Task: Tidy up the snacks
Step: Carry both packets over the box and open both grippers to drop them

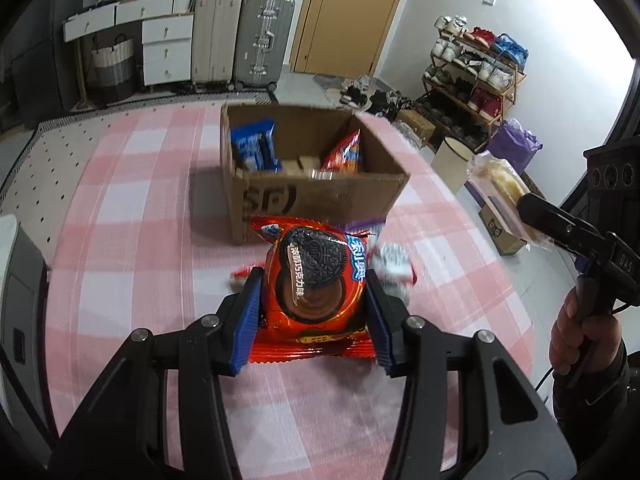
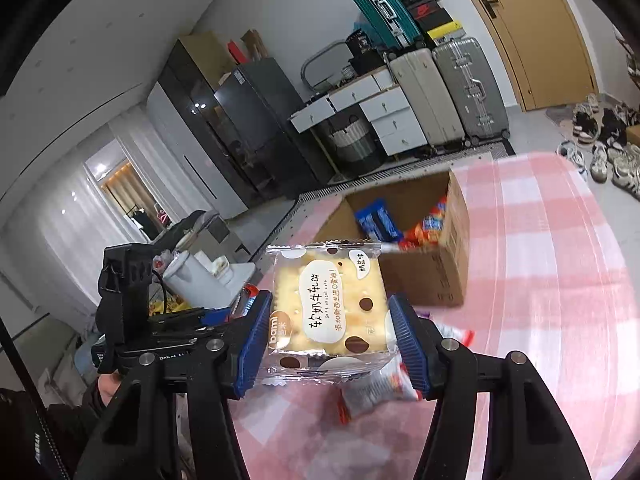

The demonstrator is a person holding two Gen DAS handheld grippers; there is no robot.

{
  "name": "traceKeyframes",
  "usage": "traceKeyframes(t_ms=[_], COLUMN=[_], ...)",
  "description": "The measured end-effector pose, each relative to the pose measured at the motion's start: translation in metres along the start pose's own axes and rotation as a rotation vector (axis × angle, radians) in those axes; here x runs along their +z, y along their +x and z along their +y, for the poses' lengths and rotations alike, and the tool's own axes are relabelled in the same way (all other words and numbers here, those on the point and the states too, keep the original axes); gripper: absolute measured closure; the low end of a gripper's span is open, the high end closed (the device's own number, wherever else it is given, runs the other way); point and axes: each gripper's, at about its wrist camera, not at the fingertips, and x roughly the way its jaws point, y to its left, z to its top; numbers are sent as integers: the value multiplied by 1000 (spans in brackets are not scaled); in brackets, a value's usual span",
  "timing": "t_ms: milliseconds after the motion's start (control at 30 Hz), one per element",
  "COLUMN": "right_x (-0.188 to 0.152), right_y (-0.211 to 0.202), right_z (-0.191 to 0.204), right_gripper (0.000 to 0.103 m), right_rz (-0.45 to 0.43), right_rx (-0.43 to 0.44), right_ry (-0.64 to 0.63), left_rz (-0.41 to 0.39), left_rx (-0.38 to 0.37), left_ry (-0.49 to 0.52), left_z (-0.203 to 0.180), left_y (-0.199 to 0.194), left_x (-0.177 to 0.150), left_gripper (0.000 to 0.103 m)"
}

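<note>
Red foil Oreo biscuit packet (image 1: 314, 284), clamped between the blue ribbed pads of the left gripper (image 1: 313, 292) above the pink-and-white checked tablecloth (image 1: 132, 200). Clear-wrapped pale nougat cracker packet (image 2: 328, 312), clamped likewise in the right gripper (image 2: 329, 324), held in the air. Behind both: open brown cardboard box (image 1: 320, 196) on the cloth, containing blue (image 1: 254, 146) and red snack packets (image 1: 344, 152). Loose white-and-red wrappers (image 2: 376, 390) lie on the cloth near the grippers.

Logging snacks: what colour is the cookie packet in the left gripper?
Red-orange cookie packet; clearest in the left wrist view.
</note>
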Motion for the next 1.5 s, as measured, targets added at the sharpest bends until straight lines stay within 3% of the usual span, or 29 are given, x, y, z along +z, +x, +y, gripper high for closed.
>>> traceKeyframes(t_ms=[500, 833, 1100, 1500], right_x=[101, 154, 167, 145], right_y=[20, 58, 107, 169], right_z=[35, 35, 9, -36], right_gripper=[43, 43, 43, 43], right_rz=[-49, -44, 0, 93], right_rx=[-35, -85, -122, -156], right_ry=[-135, -188, -175, -147], left_rz=[-82, -68, -22, 37], left_rx=[18, 65, 37, 28], left_ry=[33, 21, -11, -10], left_z=[1, 12, 25, 26], left_y=[-12, 18, 68, 139], left_x=[107, 169, 201, 193], left_gripper=[58, 58, 58, 58])
